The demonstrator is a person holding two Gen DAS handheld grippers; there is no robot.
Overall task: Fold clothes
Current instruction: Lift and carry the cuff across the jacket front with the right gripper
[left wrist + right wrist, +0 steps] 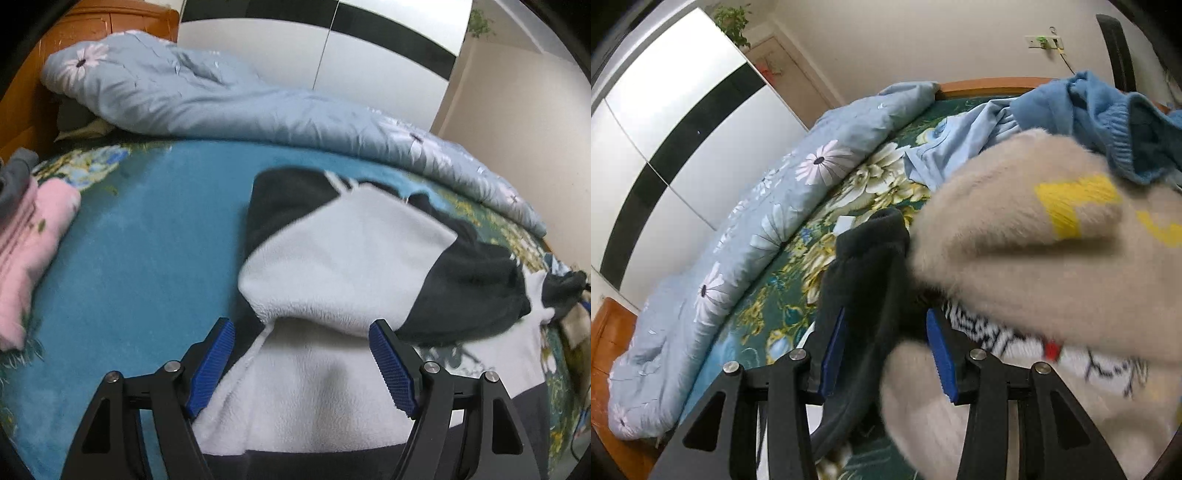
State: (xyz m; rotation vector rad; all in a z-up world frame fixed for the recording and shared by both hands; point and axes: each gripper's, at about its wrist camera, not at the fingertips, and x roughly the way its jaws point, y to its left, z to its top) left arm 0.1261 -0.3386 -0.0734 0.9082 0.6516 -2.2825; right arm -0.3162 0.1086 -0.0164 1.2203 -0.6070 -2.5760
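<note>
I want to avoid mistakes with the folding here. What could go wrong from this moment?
1. The dark sleeve lies between the right gripper's fingers, beside the beige sweater; closing may catch both.
2. The left gripper hangs open over the black-and-white fleece; brushing it may undo the fold.

Pretty clearly someone's bedroom: a bed (pixel 140 258) with a floral quilt (pixel 207 96), a wooden headboard (pixel 110 26), and a big sliding-door wardrobe (pixel 332 48) behind.

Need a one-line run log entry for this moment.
left claw: open over black-and-white fleece | right claw: open, dark sleeve between pads | folded pink garment set aside
</note>
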